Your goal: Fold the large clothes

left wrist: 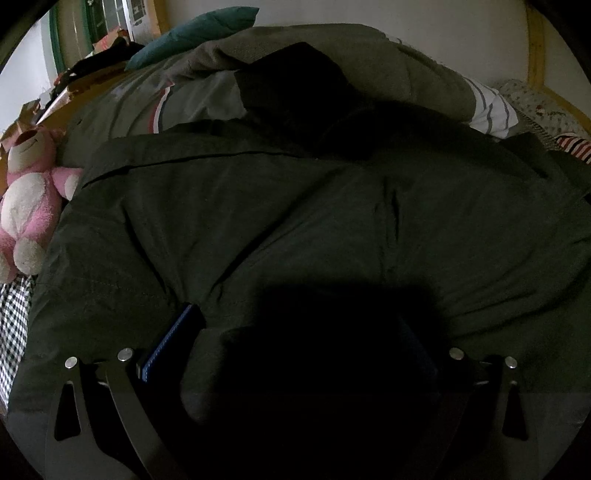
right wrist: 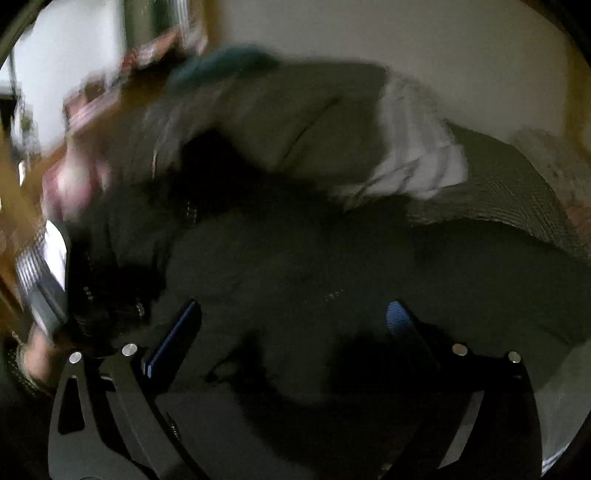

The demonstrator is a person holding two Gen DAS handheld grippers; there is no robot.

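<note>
Garment: a big dark olive coat (left wrist: 314, 221), matte fabric, looks padded.
Pose: spread wide and mostly flat, puffed in soft folds.
Place: on the bed, filling the left wrist view from side to side.
Detail: a long seam or flap edge runs across its upper left part; a short slit-like crease sits right of centre.
Near edge: bunched up into a thick dark fold at the bottom of the left view.
Right view: the same coat (right wrist: 332, 266), blurred, again covering the lower half.

Bedroom: bed (left wrist: 177, 99), pillow (left wrist: 192, 33), plush toy (left wrist: 29, 199).
</note>
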